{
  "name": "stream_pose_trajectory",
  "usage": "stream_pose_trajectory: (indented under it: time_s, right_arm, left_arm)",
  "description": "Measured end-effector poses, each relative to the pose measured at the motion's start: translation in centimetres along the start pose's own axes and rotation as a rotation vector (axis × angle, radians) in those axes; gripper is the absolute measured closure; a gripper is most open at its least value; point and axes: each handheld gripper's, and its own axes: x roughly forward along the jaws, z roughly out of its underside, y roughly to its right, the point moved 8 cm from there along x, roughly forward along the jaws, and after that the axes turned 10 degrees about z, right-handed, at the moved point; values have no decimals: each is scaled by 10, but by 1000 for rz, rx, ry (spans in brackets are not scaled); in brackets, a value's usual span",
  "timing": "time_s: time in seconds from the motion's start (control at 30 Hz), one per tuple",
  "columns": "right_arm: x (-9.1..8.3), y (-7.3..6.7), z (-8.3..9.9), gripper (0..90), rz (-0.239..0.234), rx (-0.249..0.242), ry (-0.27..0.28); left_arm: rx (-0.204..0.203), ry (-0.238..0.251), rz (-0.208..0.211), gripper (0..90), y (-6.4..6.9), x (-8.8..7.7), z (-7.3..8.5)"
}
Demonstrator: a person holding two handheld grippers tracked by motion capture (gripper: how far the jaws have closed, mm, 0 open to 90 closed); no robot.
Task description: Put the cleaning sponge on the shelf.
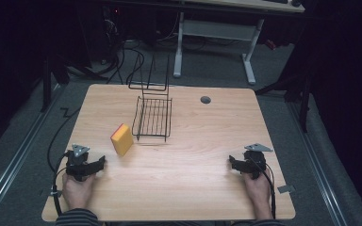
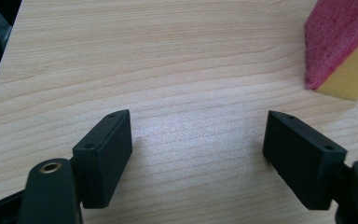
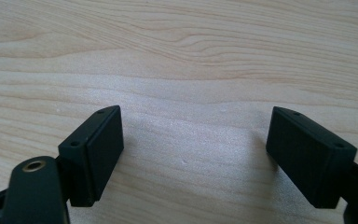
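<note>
A yellow sponge with a red scouring face (image 1: 121,139) lies on the wooden table (image 1: 202,141), left of centre; it also fills the upper right corner of the left gripper view (image 2: 342,51). A black wire rack (image 1: 152,115) stands just behind and to the right of it. My left gripper (image 1: 100,164) rests on the table near the front left, jaws wide apart with bare wood between them (image 2: 198,135). My right gripper (image 1: 231,163) sits at the front right, also open over bare wood (image 3: 193,135). Each is held by a hand.
A small grey round cap (image 1: 205,99) is set in the table near its far edge. Cables trail off the left side of the table. A white desk frame (image 1: 217,37) stands on the floor beyond the table.
</note>
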Motion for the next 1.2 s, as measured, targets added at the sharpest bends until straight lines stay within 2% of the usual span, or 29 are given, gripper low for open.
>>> stream_pose_trajectory:
  time_s: [0.93, 1.0, 1.13, 1.2]
  right_arm:
    - [0, 0, 0, 189, -2, -5, 2]
    - [0, 0, 0, 190, -2, -6, 2]
    - [0, 0, 0, 190, -5, -8, 1]
    - [0, 0, 0, 190, -6, -9, 2]
  left_arm:
    - [-1, 2, 9, 234, 3, 1, 0]
    - [-14, 8, 19, 234, 3, 0, -1]
    - [-80, 45, 60, 234, 3, -2, -1]
    - [-74, 45, 73, 234, 3, -2, -1]
